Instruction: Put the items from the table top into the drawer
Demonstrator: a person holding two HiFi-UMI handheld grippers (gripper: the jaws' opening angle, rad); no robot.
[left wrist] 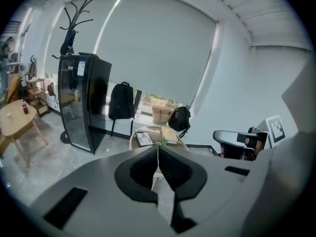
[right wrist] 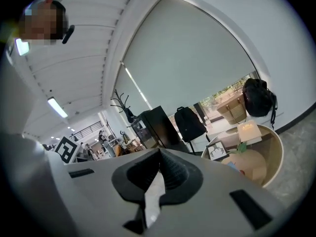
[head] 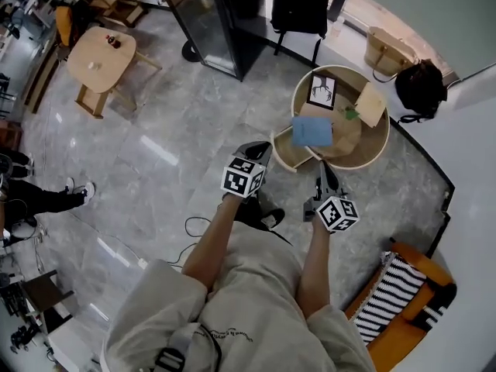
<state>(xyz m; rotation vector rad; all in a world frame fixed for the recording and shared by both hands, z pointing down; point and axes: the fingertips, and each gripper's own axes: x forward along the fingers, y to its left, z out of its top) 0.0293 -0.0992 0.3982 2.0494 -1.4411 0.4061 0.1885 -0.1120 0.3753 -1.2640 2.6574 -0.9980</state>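
A round rimmed wooden table (head: 301, 91) holds a framed picture (head: 322, 90), a blue book (head: 312, 130), a tan box (head: 370, 104), a small green thing (head: 350, 115) and a round board (head: 349, 138). Its drawer (head: 288, 158) stands pulled out at the near left side. My left gripper (head: 257, 152) hovers just short of that drawer, shut and empty. My right gripper (head: 322, 178) is nearer to me, also shut and empty. In the left gripper view the closed jaws (left wrist: 158, 148) point at the table (left wrist: 134, 137). In the right gripper view the jaws (right wrist: 159, 153) meet, with the table (right wrist: 275, 157) at lower right.
A black cabinet (head: 209, 22) and a chair with a backpack (head: 298, 2) stand beyond the table. A wicker basket (head: 387, 49) and a black bag (head: 421, 87) sit by the window. A striped seat (head: 395, 293) is at my right, a small wooden table (head: 101, 56) far left.
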